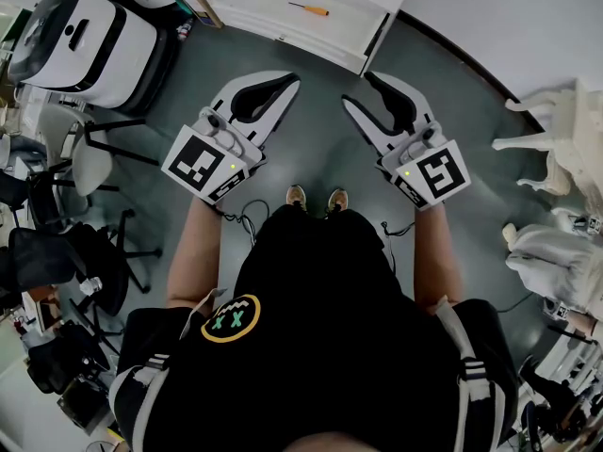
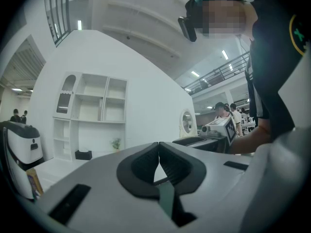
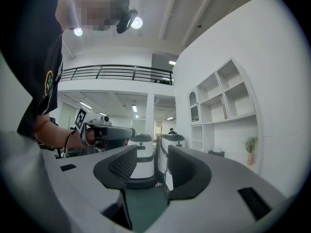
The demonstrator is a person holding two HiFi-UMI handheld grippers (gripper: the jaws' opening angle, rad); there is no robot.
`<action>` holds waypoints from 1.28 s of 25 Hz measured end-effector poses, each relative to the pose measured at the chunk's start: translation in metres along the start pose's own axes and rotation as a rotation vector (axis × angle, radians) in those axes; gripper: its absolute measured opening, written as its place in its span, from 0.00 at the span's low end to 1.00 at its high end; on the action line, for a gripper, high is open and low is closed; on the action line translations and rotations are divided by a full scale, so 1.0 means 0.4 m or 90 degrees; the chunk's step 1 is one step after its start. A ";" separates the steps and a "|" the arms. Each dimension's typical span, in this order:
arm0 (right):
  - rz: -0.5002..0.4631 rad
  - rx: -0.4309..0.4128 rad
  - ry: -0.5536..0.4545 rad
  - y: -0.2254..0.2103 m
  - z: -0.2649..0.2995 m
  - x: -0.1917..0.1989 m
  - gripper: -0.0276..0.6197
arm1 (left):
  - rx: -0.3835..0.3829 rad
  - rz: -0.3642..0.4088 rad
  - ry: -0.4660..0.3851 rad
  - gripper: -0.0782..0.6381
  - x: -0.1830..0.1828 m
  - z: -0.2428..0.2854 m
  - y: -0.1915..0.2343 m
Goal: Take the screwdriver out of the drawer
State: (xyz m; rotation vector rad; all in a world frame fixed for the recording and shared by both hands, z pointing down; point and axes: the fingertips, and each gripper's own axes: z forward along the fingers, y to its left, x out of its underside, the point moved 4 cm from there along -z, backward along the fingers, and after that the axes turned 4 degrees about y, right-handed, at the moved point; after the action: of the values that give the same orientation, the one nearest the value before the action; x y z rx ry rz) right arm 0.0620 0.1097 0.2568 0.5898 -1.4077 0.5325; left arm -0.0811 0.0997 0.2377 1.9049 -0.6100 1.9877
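Note:
In the head view a small screwdriver [image 1: 310,8] with an orange handle lies in an open white drawer [image 1: 268,17] at the top of the frame, across the grey floor from me. Both grippers are held level in front of the person's body, well short of the drawer. My left gripper [image 1: 293,79] has its jaws shut with nothing between them, and its own view shows its tips [image 2: 159,145] meeting. My right gripper [image 1: 359,89] stands open and empty, with a clear gap between its pads [image 3: 152,152]. Neither gripper view shows the screwdriver.
White rounded machines [image 1: 85,36] stand at the upper left, with black chairs [image 1: 66,252] below them. A white ornate piece of furniture [image 1: 556,121] stands at the right. A white shelf unit [image 2: 92,115] stands against the wall. The person's shoes [image 1: 316,198] rest on the grey floor.

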 end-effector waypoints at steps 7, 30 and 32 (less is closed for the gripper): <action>0.004 -0.028 0.004 0.013 0.010 0.001 0.56 | 0.000 0.001 0.000 0.14 -0.001 -0.003 0.005; 0.001 -0.036 0.018 0.005 0.018 0.014 0.87 | 0.000 -0.001 0.006 0.14 0.007 -0.003 0.013; 0.002 -0.027 0.017 -0.001 0.017 0.015 0.91 | -0.001 -0.002 0.006 0.14 0.007 -0.002 0.014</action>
State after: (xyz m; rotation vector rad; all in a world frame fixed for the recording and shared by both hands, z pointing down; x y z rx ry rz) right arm 0.0580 0.1048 0.2632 0.5449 -1.3921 0.5108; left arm -0.0850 0.0951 0.2401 1.8930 -0.6044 1.9930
